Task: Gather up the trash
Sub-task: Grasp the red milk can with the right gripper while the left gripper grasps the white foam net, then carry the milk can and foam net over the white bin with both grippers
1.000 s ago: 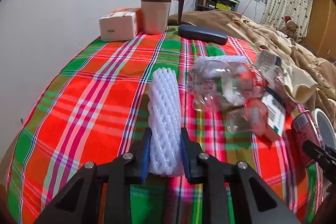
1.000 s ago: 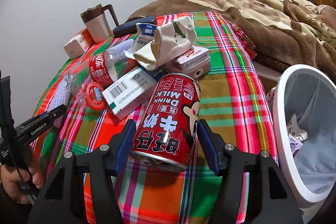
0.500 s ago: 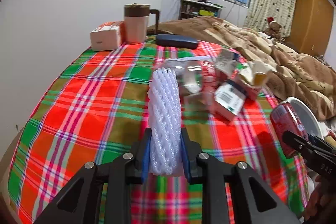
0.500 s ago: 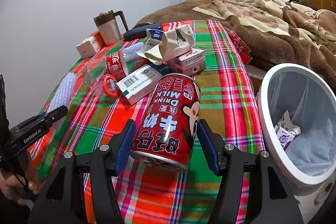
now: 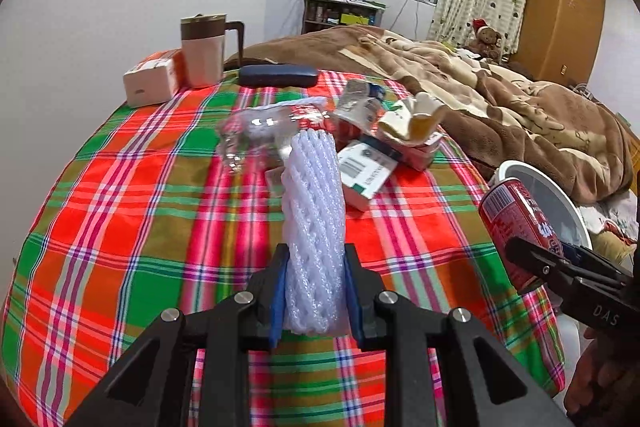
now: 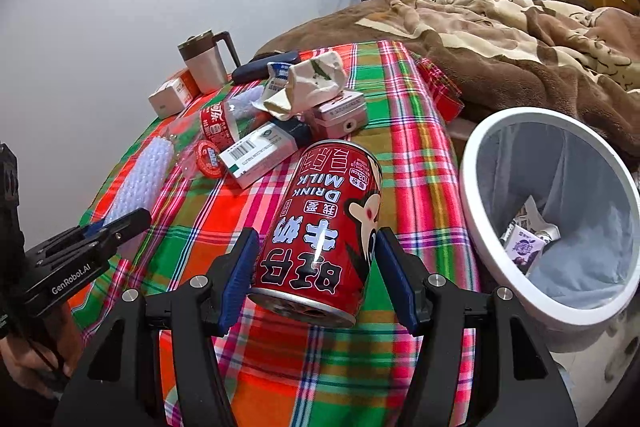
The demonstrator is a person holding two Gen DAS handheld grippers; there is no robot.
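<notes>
Between the blue pads of the left gripper (image 5: 314, 291) a white foam-net sleeve (image 5: 314, 227) sits pinched at its near end, its length pointing forward above the red-and-green plaid tablecloth (image 5: 132, 211). The right gripper (image 6: 314, 267) clamps a red milk-drink can (image 6: 320, 227) across its body, base toward the camera, tilted and held in the air beside the white round trash bin (image 6: 476, 195), which stands just off the table's edge. In the left view that can (image 5: 516, 223) shows in front of the bin's rim (image 5: 560, 195).

Compared with a second ago, both tools have lifted and drawn back: the sleeve, which lay on the cloth, is now raised off it, more of the table and room is in view, and the bin opening fills more of the right view.

On the cloth beyond lie a crushed clear plastic bottle with a red label (image 6: 218, 123), a white barcoded carton (image 6: 256, 153), a crumpled cream paper wrapper (image 6: 312, 83) and a small pink box (image 6: 340, 111), piled touching one another.

Only scraps of packaging show inside the bin (image 6: 524, 243); its lower body is cut off. The hands holding the tools are barely seen at the frame edges.
</notes>
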